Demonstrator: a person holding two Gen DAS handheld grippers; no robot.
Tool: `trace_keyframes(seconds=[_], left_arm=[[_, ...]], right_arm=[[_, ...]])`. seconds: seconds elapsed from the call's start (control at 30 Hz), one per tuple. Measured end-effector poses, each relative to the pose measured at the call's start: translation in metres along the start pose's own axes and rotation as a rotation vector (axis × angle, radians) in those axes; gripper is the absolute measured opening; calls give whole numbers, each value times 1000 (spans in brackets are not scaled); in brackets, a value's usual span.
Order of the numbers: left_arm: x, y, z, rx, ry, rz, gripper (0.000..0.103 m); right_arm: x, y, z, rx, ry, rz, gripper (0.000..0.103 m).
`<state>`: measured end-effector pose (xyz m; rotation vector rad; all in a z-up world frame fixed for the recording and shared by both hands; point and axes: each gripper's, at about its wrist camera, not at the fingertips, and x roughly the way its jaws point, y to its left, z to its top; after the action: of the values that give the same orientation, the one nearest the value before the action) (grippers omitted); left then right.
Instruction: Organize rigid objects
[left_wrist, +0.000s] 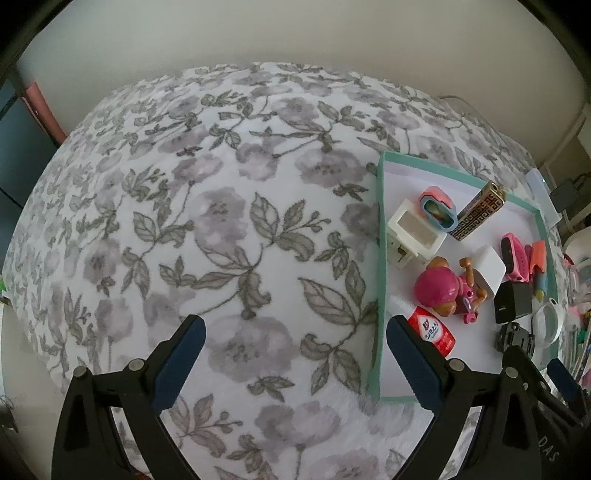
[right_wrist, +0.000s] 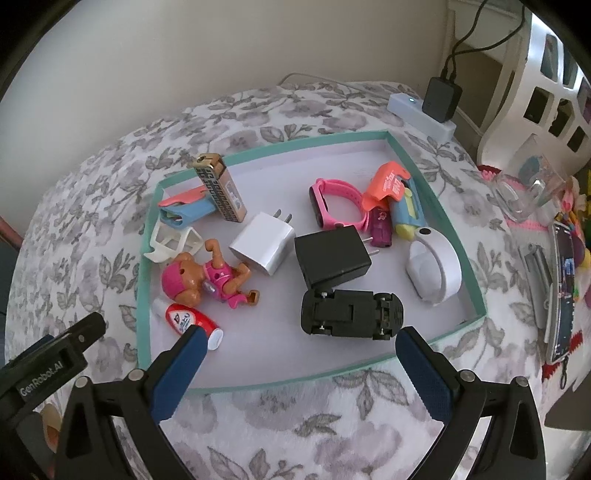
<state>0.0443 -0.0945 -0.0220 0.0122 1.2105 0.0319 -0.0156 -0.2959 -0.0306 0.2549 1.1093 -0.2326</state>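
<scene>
Right wrist view is showing the teal tray on the floral blanket, already holding all the small rigid things that I can see. The black toy car is lying upside down near the front wall, and the black charger is leaning on it. The white charger, the pink doll and the red bottle are sitting to the left. The pink watch band and the white ring-shaped holder are sitting further back and to the right.

I am thinking the main risk is in the crowding. The things are touching or overlapping, so a wide finger coming down beside the car could push the black charger off it. The blanket is looking soft, so pressing on the rim could tilt the tray and make things slide. The red bottle is lying just beside the left finger of the right gripper, so it could be knocked.

Both grippers are pointing steeply down. The right gripper is standing wide and is holding nothing, over the front wall of the tray. In the left wrist view, the left gripper is also standing wide and empty, mostly over bare blanket, with one finger over the tray's near corner.
</scene>
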Motion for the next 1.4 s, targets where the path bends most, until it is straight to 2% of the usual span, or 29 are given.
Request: trace_keyframes(seconds=[0.37, 0.8, 0.97, 1.4], left_arm=[[-21, 9, -10, 14, -33, -3, 98], [-50, 22, -25, 45, -91, 34, 98], [-60, 23, -31, 56, -108, 17, 98], [-66, 27, -43, 73, -107, 39, 98]], right_arm=[[-19, 2, -10, -13, -35, 3, 103], [-47, 8, -26, -47, -88, 4, 103], [-55, 11, -31, -63, -105, 7, 103], [-68, 22, -40, -106, -131, -2, 103]])
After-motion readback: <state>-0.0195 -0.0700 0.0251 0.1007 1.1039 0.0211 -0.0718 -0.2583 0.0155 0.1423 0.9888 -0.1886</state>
